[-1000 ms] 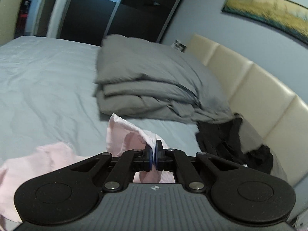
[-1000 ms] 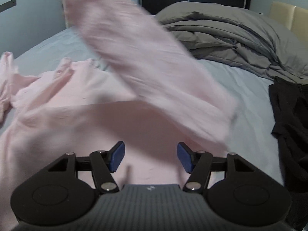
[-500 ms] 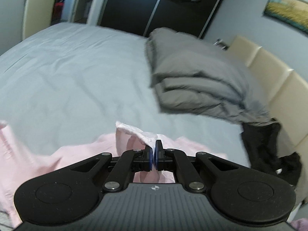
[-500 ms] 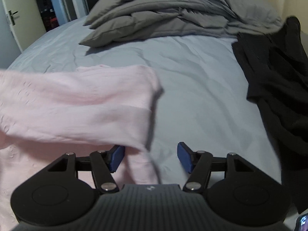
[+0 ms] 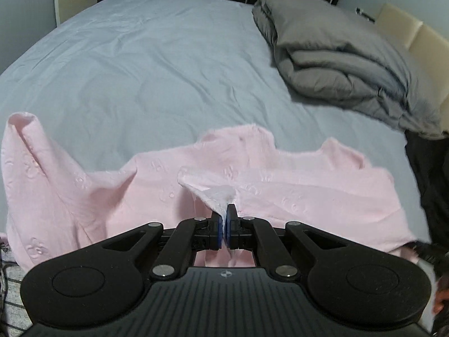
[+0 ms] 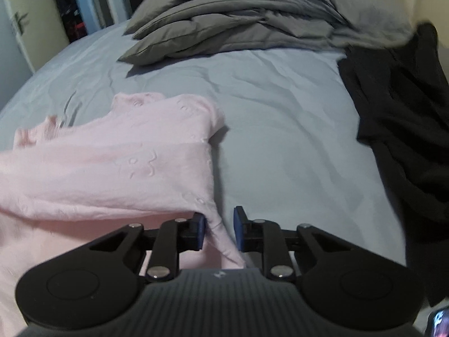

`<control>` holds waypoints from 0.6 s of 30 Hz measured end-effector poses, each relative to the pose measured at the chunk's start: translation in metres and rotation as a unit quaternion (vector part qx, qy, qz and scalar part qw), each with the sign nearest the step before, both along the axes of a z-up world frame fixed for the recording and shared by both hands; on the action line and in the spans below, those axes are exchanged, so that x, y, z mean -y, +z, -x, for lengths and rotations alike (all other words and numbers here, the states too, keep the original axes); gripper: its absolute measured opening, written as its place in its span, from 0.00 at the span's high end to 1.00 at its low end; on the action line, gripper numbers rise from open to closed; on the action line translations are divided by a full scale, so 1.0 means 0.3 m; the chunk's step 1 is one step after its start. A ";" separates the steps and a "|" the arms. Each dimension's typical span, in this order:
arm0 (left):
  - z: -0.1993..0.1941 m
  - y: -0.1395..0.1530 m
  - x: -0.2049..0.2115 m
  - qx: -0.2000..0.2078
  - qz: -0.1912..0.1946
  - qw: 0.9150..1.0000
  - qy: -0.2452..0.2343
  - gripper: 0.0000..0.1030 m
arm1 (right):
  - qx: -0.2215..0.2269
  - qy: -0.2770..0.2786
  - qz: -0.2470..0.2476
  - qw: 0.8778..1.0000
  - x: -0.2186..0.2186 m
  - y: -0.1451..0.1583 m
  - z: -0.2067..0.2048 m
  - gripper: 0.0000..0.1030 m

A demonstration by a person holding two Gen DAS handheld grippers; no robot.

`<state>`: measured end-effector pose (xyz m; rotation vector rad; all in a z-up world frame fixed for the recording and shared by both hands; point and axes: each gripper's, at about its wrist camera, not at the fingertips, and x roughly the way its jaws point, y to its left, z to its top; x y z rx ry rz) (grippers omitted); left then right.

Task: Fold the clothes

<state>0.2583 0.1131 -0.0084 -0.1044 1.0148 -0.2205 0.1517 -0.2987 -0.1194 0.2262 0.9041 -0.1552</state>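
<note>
- Left gripper is clamped tight on a white-lined edge of the pink garment.
- Right gripper is narrowing, a pink corner between its pads, not pinched.
- The garment lies on the grey bedsheet.
- Beyond: folded grey duvet, black clothes to the right.

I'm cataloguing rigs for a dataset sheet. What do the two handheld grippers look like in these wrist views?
Both look alike. The left gripper and right gripper each have a matte black ribbed body with a small round logo, two rounded black lobes bearing circular recesses, black linkage arms with silver pivot pins, and blue pads on the fingertips. No cables or sleeves show.
</note>
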 end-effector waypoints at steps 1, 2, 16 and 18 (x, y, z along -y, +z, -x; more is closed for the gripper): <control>0.001 -0.009 0.007 -0.003 -0.001 1.000 -0.003 0.99 | -0.002 -0.008 -0.010 1.000 0.020 0.002 0.001 0.77; 0.002 -0.019 0.014 -0.005 -0.002 1.000 -0.006 0.99 | -0.004 -0.014 -0.015 1.000 0.036 0.001 0.002 0.77; 0.004 -0.146 0.071 -0.043 -0.054 0.997 -0.027 0.98 | -0.032 -0.061 -0.074 0.995 0.116 -0.048 0.009 0.88; 0.006 -0.163 0.057 -0.053 -0.059 0.997 -0.024 0.98 | -0.034 -0.054 -0.065 0.996 0.108 -0.044 0.007 0.88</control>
